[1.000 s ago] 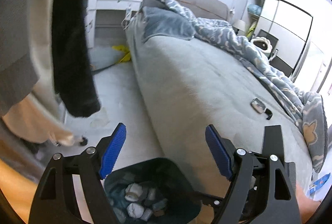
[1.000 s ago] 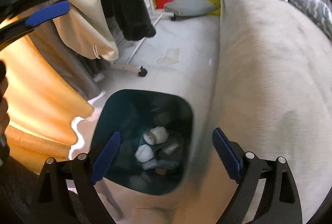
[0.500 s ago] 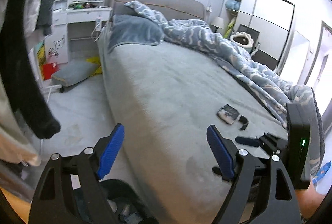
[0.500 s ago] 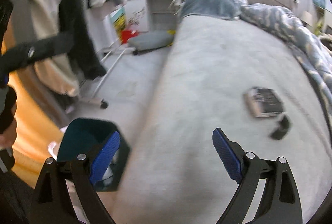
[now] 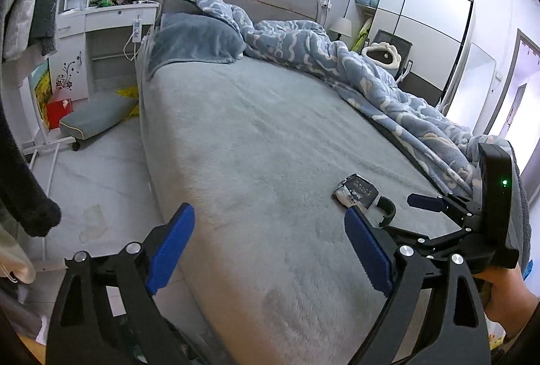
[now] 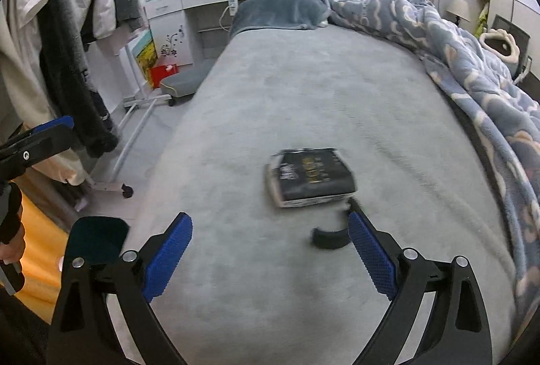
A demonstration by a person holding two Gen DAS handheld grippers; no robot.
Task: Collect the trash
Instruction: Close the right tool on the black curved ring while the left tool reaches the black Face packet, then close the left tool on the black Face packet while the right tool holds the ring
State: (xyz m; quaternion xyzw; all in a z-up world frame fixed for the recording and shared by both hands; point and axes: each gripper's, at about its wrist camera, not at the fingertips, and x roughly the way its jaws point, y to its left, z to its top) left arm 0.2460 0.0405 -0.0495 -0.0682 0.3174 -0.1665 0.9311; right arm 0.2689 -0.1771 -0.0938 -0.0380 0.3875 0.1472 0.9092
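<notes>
A black flat packet (image 6: 310,176) with pale print lies on the grey bed (image 6: 303,101), and a small curved black piece (image 6: 329,238) lies just in front of it. My right gripper (image 6: 270,258) hovers over the bed, open and empty, its right fingertip beside the curved piece. My left gripper (image 5: 270,246) hangs over the bed's left edge, its jaws opening with nothing between them. From there the packet (image 5: 357,194) and curved piece (image 5: 386,211) lie ahead to the right. The dark teal bin (image 6: 96,240) stands on the floor left of the bed.
A rumpled blue blanket (image 5: 388,88) covers the bed's right side, with a grey pillow (image 5: 192,41) at the head. Clothes on a wheeled rack (image 6: 77,37) hang to the left. A grey cushion (image 5: 94,116) and a red box (image 5: 59,108) sit on the floor by a white dresser (image 5: 111,27).
Both views have swung from the bin up onto the bed. The bin has left the left wrist view. The packet has grown nearer and more central in the right wrist view.
</notes>
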